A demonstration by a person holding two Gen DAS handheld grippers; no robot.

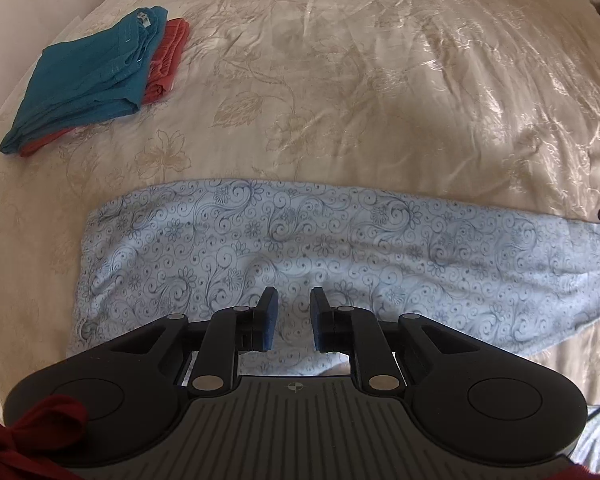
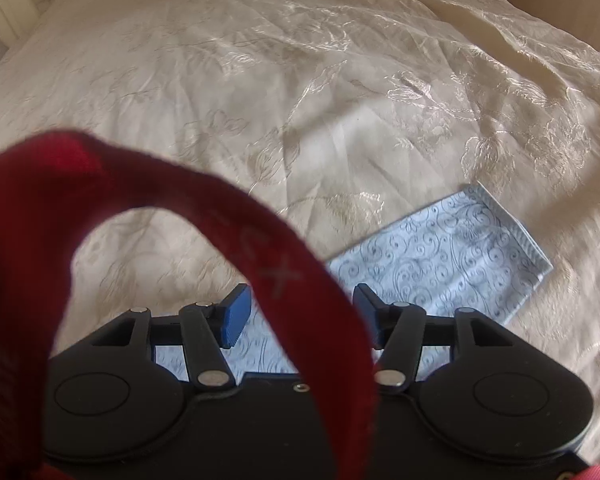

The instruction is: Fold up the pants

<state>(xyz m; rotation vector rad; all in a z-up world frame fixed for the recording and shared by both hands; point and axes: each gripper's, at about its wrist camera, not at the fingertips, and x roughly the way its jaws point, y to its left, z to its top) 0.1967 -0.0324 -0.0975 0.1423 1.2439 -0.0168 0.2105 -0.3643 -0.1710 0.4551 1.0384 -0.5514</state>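
Pale blue pants (image 1: 300, 240) with a dark swirl print lie flat across the cream bedspread (image 1: 340, 80), folded lengthwise into a long band. My left gripper (image 1: 295, 304) hovers over the band's near edge. Its blue pads (image 1: 270, 320) stand a narrow gap apart with nothing between them. In the right wrist view the hem end of the pants (image 2: 460, 256) lies at the lower right. My right gripper (image 2: 300, 296) is above it, jaws wide open and empty. A red strap (image 2: 140, 184) loops in front of this camera and hides part of the fingers.
A folded teal garment (image 1: 88, 80) sits on a folded coral-red one (image 1: 168, 60) at the bed's far left. Dark red fabric (image 1: 32, 432) shows at the lower left. Pale furniture (image 2: 4, 8) stands beyond the bed's far corner.
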